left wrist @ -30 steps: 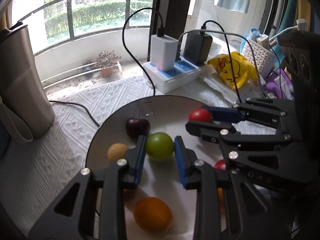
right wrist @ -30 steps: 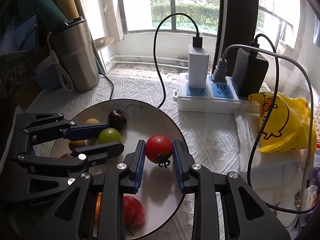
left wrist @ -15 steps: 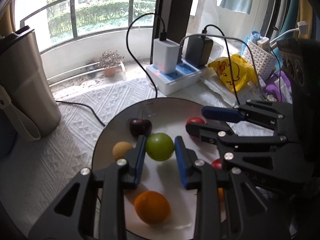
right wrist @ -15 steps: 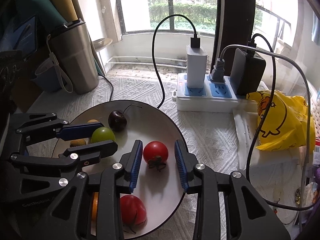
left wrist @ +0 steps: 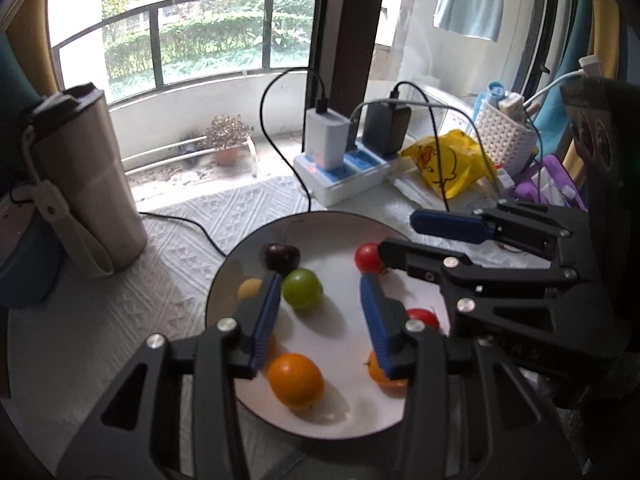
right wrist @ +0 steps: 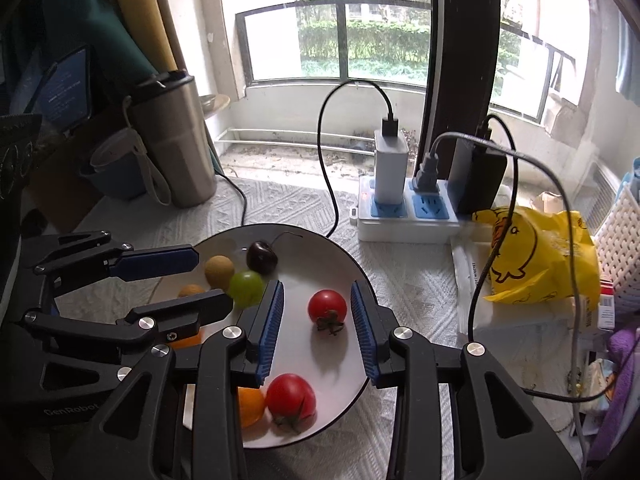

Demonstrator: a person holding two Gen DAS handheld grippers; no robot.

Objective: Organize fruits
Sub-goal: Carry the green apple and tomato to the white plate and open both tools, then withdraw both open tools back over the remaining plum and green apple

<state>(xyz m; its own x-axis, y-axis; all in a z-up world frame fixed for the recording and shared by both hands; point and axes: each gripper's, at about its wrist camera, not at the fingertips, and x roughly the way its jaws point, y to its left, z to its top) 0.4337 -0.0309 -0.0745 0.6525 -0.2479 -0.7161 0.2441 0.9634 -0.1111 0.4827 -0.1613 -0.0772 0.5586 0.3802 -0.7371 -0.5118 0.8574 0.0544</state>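
Observation:
A round white plate [left wrist: 340,240] [right wrist: 352,276] holds several fruits. My left gripper [left wrist: 320,292] is open above it; the green grape [left wrist: 302,289] lies on the plate just inside its left finger, free. A dark cherry [left wrist: 281,257], a yellow fruit [left wrist: 249,288] and an orange [left wrist: 295,378] lie around it. My right gripper [right wrist: 317,300] is open; the small red tomato [right wrist: 327,307] [left wrist: 368,258] lies on the plate between its fingers, untouched. A second tomato [right wrist: 290,398] lies nearer to me.
A steel tumbler [left wrist: 86,184] [right wrist: 172,144] stands left of the plate. A power strip [right wrist: 404,216] with chargers and cables lies behind it. A yellow duck bag [right wrist: 536,256] and a white basket [left wrist: 504,136] sit at the right.
Both grippers opened and pulled back. The green grape and the small tomato, held a second ago, now lie free on the plate.

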